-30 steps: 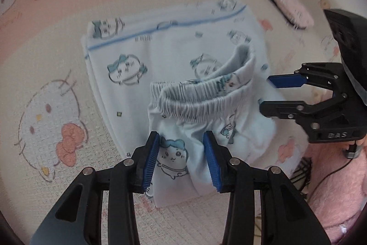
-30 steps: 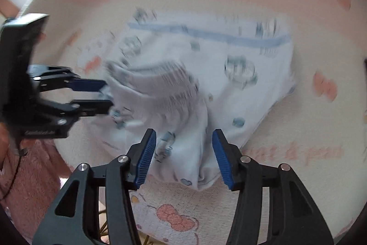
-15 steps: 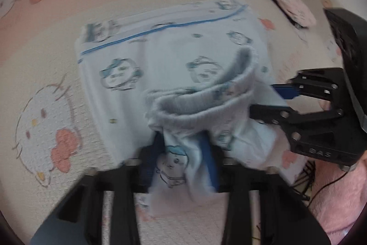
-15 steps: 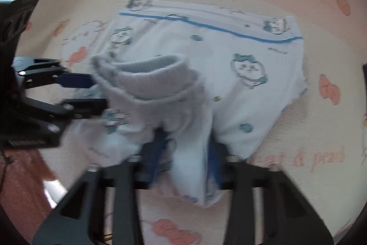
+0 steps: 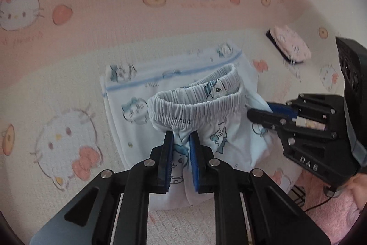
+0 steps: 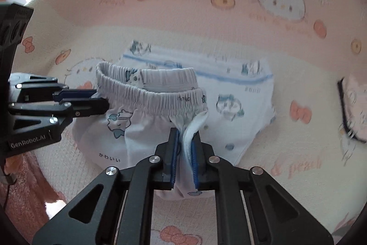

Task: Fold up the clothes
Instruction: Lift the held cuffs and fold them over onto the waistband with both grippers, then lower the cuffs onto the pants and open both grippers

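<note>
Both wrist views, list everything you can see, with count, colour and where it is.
shorts: one, pale blue with cartoon print and grey elastic waistband, lifted at centre.
sheet: one, pink and cream with cat print, under everything.
pouch: one, pink with dark edge, far right on the sheet.
fuzzy fabric: pink, lower right corner.
left gripper: black, blue pads, jaws shut on the shorts.
right gripper: black, blue pads, jaws shut on the shorts.

Bare bed sheet [image 5: 68, 88] lies open across the left and top of the left wrist view. The right gripper [image 5: 259, 110] closes off the right middle beside the shorts [image 5: 218, 130], and a small pink pouch [image 5: 290, 46] lies at upper right, apart from the cloth.
</note>
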A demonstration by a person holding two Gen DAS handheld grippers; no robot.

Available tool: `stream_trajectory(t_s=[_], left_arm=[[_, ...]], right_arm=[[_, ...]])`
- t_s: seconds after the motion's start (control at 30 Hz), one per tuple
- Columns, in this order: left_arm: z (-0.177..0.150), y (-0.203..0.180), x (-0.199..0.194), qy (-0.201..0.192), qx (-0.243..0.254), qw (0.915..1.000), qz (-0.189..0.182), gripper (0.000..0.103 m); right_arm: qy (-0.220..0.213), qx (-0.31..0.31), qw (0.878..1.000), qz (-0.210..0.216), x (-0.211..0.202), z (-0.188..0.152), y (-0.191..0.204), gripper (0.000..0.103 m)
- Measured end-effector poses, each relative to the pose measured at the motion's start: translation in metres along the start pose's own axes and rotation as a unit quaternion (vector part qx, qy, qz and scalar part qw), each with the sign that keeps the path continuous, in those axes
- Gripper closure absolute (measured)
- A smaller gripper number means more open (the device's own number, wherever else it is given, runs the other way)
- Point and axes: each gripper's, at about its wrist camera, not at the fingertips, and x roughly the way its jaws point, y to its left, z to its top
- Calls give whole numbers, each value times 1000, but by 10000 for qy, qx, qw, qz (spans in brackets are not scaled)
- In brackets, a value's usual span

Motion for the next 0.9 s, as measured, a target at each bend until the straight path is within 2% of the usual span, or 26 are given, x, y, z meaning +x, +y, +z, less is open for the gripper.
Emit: stream_trajectory(t_s=[0.17,0.33,0.57,0.73,0.83,0.9], left_arm=[[13,8,19,142,-84,9998,61,88],[30,17,39,289,-95,9995,-39,88],[51,24,58,327,-111,9994,-96,89],[58,29,50,40,-200,9998,-45,94],[61,28,45,-42,-43,10000,-25,94],[60,33,48,38,0,10000,73,93]], right_arm=[[9,-193,9998,17,12,18,-4,93],[183,64,9993,316,30,33,-24,94],[337,321,9982,371,52,44,-42,94],[81,521,9979,364,52,52,-46,94],[46,490,9980,399,55,58,-45,94],[256,591,9969,456,61,57,-50,94]])
